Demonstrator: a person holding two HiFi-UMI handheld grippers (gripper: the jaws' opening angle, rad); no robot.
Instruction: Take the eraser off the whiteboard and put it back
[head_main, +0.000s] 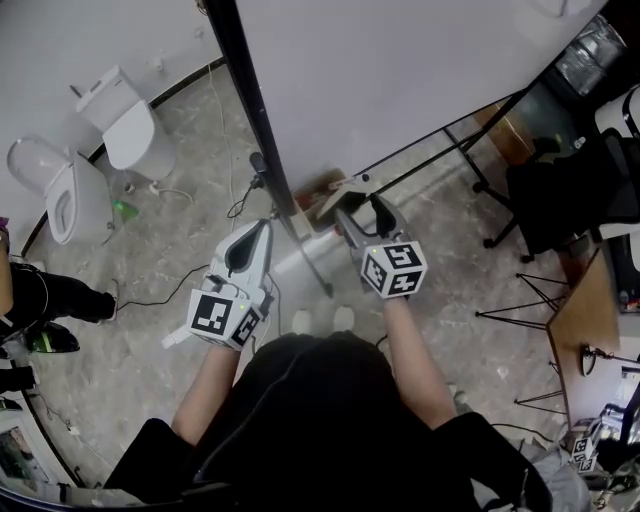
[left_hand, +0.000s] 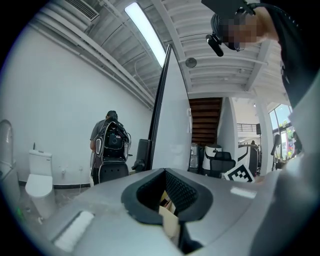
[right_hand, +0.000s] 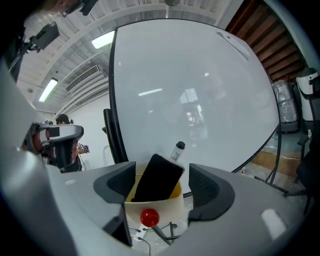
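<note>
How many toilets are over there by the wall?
2. The closed toilet stands against the wall at the head view's upper left; the open toilet sits beside it, nearer the left edge. Others could be out of view.

The head view looks steeply down from above onto the floor and the whiteboard. The left gripper view faces level along the whiteboard's edge, with a toilet far off. The right gripper view faces the whiteboard from close up. All three views share the whiteboard.
</note>
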